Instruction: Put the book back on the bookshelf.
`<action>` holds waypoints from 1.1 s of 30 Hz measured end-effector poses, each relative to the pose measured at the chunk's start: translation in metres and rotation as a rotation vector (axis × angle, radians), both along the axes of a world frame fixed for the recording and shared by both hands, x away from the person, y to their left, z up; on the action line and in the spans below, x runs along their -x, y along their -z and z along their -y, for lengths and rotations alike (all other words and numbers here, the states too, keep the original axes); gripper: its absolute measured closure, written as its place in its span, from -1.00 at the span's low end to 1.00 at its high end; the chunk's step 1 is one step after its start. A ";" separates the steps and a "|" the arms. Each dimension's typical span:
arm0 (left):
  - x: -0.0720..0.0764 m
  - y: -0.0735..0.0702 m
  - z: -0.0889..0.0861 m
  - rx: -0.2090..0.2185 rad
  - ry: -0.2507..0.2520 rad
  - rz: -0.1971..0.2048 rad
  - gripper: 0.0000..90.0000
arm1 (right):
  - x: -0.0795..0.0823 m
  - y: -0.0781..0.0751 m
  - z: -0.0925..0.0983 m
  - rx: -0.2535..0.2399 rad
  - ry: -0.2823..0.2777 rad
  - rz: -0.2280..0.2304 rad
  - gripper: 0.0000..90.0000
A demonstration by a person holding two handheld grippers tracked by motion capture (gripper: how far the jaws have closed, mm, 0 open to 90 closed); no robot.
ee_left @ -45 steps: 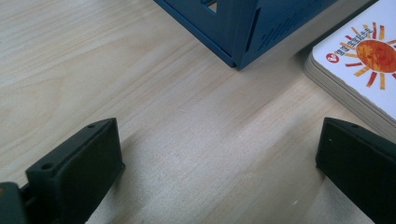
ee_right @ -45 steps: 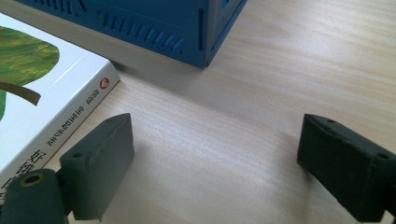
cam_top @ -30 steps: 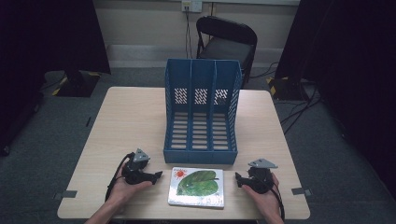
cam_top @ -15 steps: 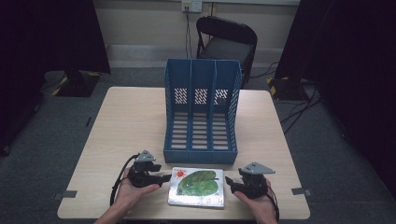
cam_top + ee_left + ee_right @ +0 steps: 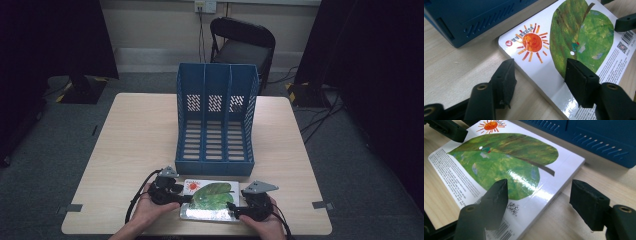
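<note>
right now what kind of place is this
Probably a recording room or lab, not a home: a lone wooden table on grey carpet, dark curtains on both sides, a folding chair and cables along the wall.

One table (image 5: 135, 145). One book (image 5: 210, 200), near edge, middle. One blue file rack (image 5: 215, 120) with three compartments, far of the book. Two grippers: left gripper (image 5: 181, 196) at the book's left, right gripper (image 5: 234, 209) at its right. Two hands. One chair (image 5: 242, 42) beyond the table.
</note>
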State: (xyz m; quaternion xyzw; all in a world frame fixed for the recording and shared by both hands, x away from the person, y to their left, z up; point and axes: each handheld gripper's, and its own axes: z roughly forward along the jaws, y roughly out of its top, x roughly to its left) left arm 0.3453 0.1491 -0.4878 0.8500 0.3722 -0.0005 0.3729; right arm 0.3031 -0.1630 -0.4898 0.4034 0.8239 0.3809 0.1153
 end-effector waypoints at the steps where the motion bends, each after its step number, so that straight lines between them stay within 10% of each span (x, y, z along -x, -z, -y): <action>1: 0.000 0.000 0.001 0.001 -0.004 0.002 -0.09 | 0.001 0.000 0.000 -0.003 0.003 -0.004 -0.33; 20: -0.005 0.001 -0.003 0.026 -0.052 -0.021 -0.16 | 0.009 0.003 -0.008 -0.034 -0.052 -0.063 -0.47; 33: -0.005 0.004 0.002 0.089 -0.103 -0.033 -0.56 | 0.009 0.004 -0.009 -0.042 -0.076 -0.094 -0.54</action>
